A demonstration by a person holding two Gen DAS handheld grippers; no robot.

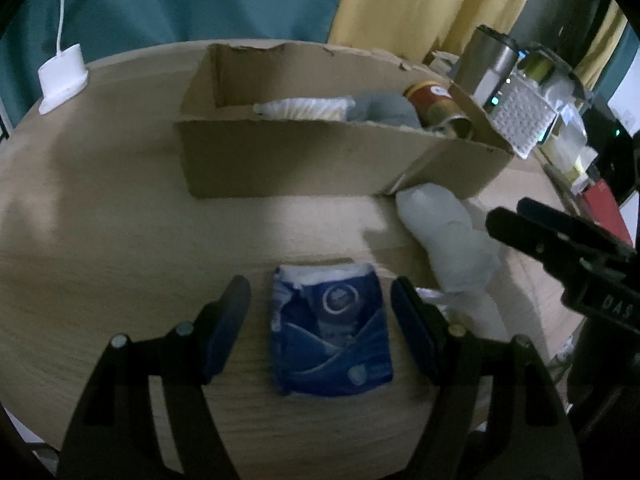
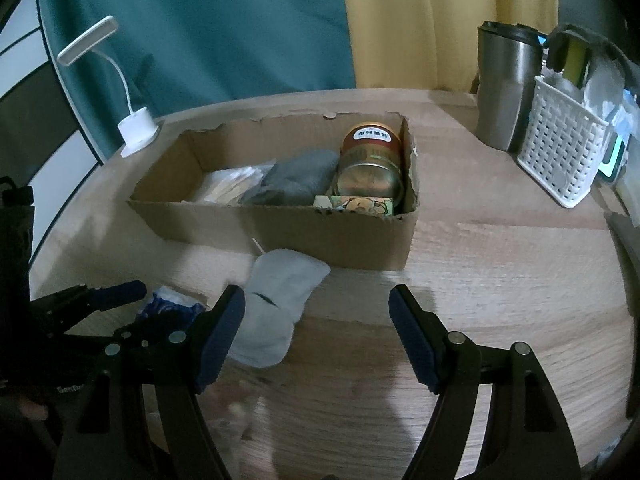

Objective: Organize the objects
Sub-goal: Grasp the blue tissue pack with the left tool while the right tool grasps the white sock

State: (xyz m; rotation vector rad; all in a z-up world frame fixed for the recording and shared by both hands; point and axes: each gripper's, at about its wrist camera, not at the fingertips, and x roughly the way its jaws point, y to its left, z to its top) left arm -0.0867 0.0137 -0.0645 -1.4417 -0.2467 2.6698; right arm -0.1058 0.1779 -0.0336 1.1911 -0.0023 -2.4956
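My left gripper (image 1: 320, 312) open around the blue tissue pack (image 1: 332, 332) on the wooden table (image 1: 100, 260), pads clear of it, my right gripper (image 2: 316, 328) open over bare wood, white cloth (image 2: 276, 300) beside its left finger, cardboard box (image 2: 280, 236) beyond holding a can (image 2: 370, 160) and grey cloth (image 2: 300, 176)

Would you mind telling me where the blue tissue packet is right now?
In the left wrist view, the blue plastic tissue packet lies on the wooden table between the open left tongs, in front of the cardboard box, beside a white sock.
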